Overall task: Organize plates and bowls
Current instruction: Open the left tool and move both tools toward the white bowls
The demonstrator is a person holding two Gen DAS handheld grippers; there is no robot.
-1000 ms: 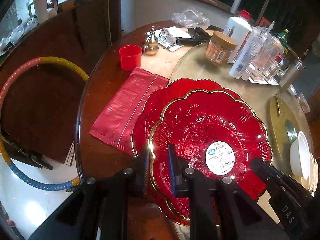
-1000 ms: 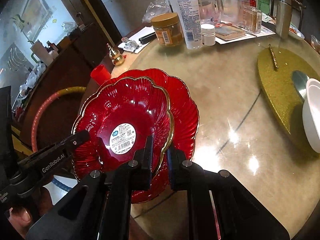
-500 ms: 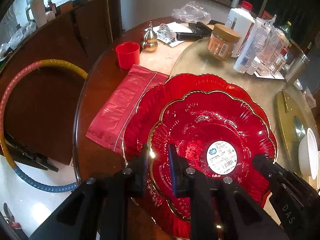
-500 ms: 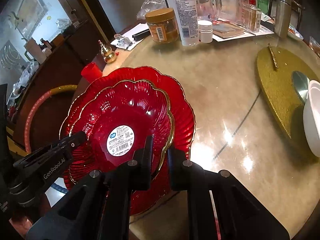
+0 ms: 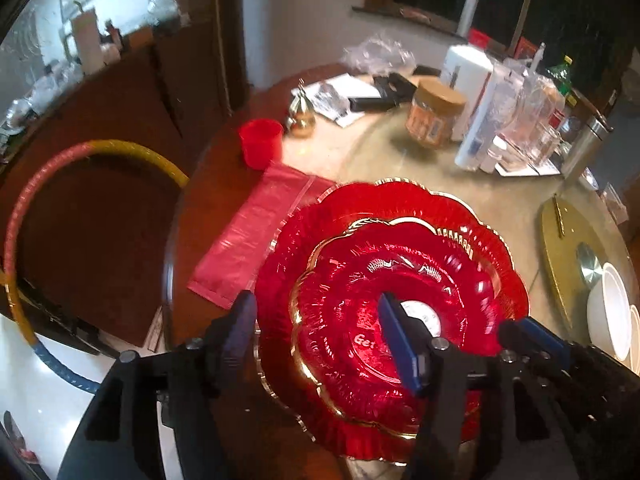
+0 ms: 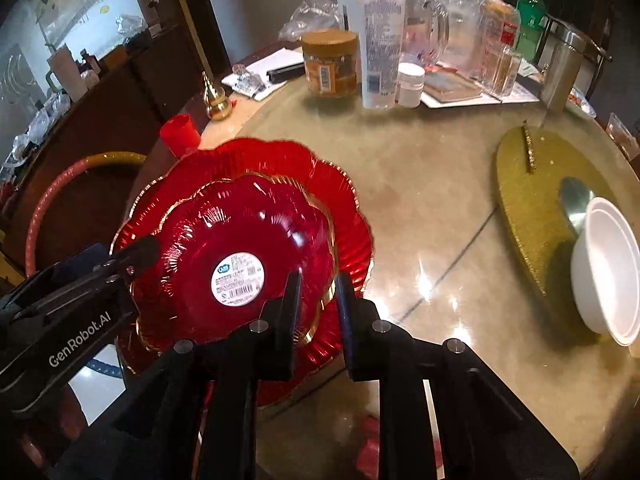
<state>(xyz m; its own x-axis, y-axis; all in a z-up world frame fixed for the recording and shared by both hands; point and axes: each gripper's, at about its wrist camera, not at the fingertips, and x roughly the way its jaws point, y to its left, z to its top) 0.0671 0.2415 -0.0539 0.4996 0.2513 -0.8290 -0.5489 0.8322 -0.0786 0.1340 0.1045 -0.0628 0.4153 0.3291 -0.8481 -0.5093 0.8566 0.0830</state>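
Observation:
A small red scalloped plate (image 5: 384,304) with a gold rim and a white sticker lies nested on a larger red plate (image 5: 492,240) at the table's near left. It also shows in the right wrist view (image 6: 248,240), on the large plate (image 6: 344,208). My left gripper (image 5: 320,328) is open, its fingers spread over the plates' left rim. My right gripper (image 6: 318,300) straddles the small plate's right rim with a narrow gap. White bowls (image 6: 608,268) are stacked at the right.
A gold heart-shaped mat (image 6: 536,184) lies under the bowls. A jar (image 6: 330,62), bottles (image 6: 378,40) and glassware crowd the far side. A red cup (image 5: 260,142), a red bag (image 5: 256,232) and a brass ornament (image 6: 216,98) lie at the left. A hoop (image 5: 24,216) leans beyond the table edge.
The small plate came down and now lies centred on the large plate. My left gripper let go of its rim and opened wide. My right gripper's jaws have parted slightly.

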